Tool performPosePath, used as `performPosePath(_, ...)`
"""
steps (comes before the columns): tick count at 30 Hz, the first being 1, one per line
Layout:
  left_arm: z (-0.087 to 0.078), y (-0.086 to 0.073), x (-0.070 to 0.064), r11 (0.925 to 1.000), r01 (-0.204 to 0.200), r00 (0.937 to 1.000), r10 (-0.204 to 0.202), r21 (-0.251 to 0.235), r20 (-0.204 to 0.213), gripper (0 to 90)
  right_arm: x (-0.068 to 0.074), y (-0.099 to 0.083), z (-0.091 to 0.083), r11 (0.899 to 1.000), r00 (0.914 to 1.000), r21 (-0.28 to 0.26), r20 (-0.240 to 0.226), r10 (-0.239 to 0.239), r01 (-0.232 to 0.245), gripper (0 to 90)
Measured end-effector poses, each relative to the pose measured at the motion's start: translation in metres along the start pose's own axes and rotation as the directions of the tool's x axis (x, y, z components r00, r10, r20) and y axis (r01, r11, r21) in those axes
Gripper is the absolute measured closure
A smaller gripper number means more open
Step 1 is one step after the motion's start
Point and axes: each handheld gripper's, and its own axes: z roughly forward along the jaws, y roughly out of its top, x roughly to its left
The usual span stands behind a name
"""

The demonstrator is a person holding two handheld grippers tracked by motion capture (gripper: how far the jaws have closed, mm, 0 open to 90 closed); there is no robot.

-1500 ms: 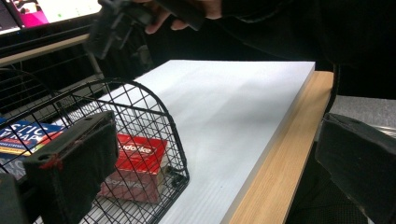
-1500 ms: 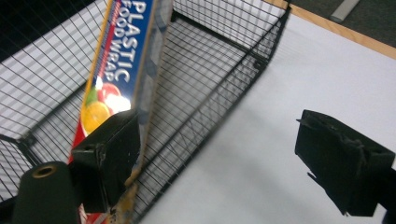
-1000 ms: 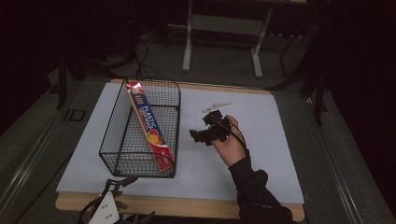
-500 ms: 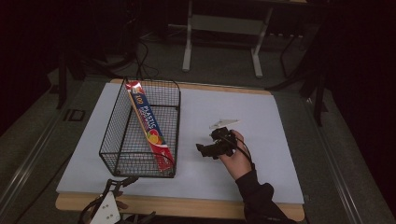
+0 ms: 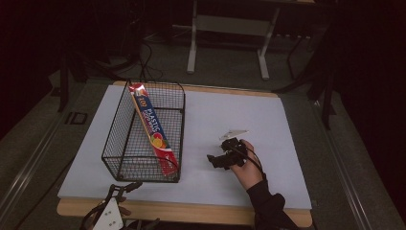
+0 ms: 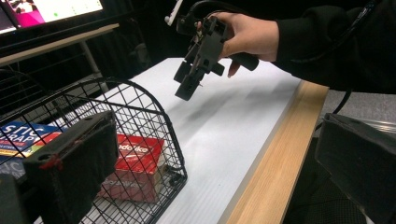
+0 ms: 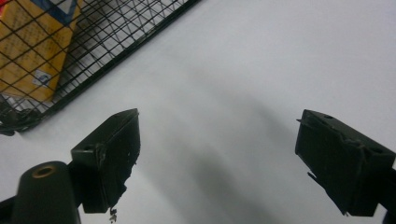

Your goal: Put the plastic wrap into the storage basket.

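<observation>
at the near edge of the table [image 5: 201, 211] lies the left gripper [image 5: 112, 211], resting just in front of the wire basket [image 5: 125, 168]; in the left gripper view its two jaws stand wide apart and hold nothing. a little farther, the right gripper [image 5: 221, 159] is in the person's hand [image 5: 246, 165] above the bare white surface, to the right of the basket and apart from it. its jaws are also spread open and empty, with only the white surface between them. farther still, the long box of plastic wrap [image 5: 152, 128] lies inside the basket, leaning along its right wall, the red end toward the near corner. i judge the placing is done, because the box is already in the basket and no gripper touches it; what remains seems only to bring the right gripper away and put it down
</observation>
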Motion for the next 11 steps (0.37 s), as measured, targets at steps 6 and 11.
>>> performPosePath(6, -0.0009, 0.0002, 0.0001, 1.0000, 0.000, 1.0000, 0.000, -0.001, 0.006, 0.0, -0.0047, -0.0009, -0.0009, 1.000, 0.9999, 0.003, 0.013, 0.000, 0.000, 14.0)
performPosePath(11, -0.0014, 0.0006, -0.0004, 1.0000, -0.003, 1.0000, 0.003, -0.003, 0.008, 0.0, -0.0076, -0.0021, -0.0016, 1.000, 0.9997, 0.005, 0.024, -0.007, 0.007, 14.1)
